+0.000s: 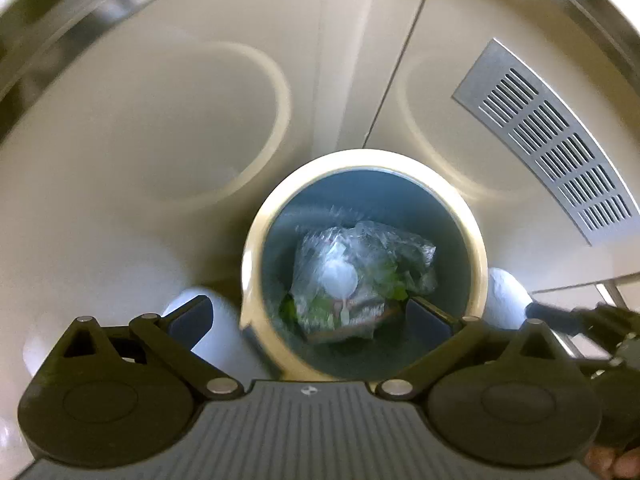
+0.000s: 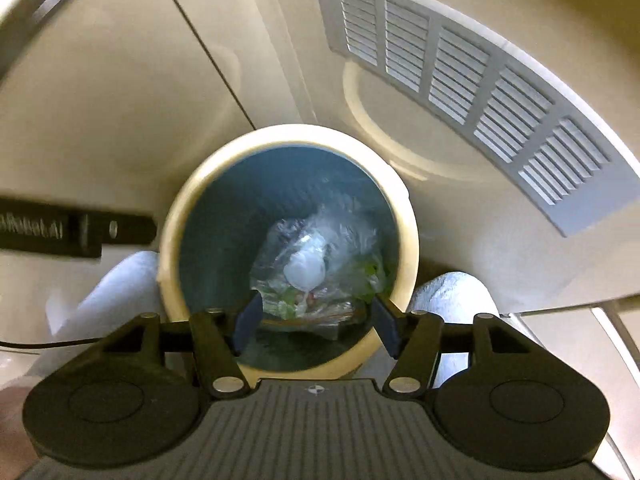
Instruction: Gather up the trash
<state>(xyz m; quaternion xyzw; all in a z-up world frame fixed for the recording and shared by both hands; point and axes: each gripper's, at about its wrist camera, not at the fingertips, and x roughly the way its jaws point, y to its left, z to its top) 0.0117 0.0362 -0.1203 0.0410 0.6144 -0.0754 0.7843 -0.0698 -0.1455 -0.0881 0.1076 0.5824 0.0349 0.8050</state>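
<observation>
Trash bag [image 1: 356, 276] lies at bottom of bin [image 1: 256, 236]. Left gripper [image 1: 310, 316] spread wide, empty, above rim. Right gripper [image 2: 316, 320] parted, empty, over bin.

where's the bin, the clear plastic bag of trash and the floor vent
bin [image 1: 478, 236], left wrist view, on its cream rim
clear plastic bag of trash [image 2: 320, 280], right wrist view, on its crumpled middle
floor vent [image 2: 460, 64], right wrist view, on its slats

Bin [image 1: 366, 168] rim blurred; bagged trash [image 1: 360, 276] contents indistinct.
</observation>
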